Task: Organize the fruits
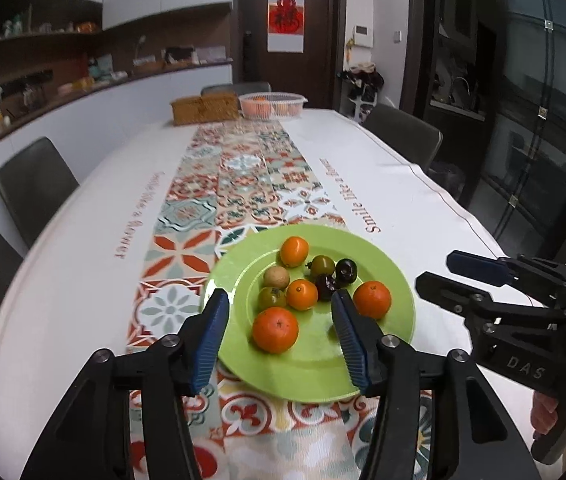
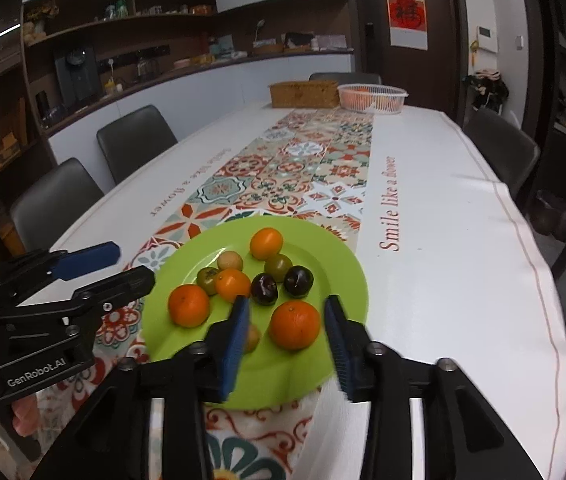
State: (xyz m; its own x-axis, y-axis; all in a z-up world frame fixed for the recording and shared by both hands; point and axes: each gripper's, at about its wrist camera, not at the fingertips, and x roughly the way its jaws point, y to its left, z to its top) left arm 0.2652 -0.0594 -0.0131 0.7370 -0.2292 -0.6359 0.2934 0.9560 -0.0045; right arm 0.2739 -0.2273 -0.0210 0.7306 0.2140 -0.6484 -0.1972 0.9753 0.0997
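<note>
A green plate [image 1: 315,376] lies on the patterned runner near the table's front and holds several fruits. Among them are a big orange [image 1: 275,329], another orange [image 1: 372,299], two dark plums [image 1: 346,270], greenish round fruits [image 1: 272,297] and a tan one [image 1: 276,278]. My left gripper [image 1: 280,294] hovers open over the plate's near side; the big orange shows between its blue pads, untouched. My right gripper [image 2: 287,300] is open too, with an orange [image 2: 295,325] loose between its pads. A small tan fruit [image 2: 252,338] is half hidden behind one finger. Each gripper appears beside the plate in the other's view.
At the table's far end stand a white mesh basket [image 1: 273,105] of oranges and a wicker box [image 1: 205,110]. Dark chairs [image 1: 35,184] line both long sides. White tablecloth [image 1: 423,216] spreads to the right of the plate, with the table edge close beyond.
</note>
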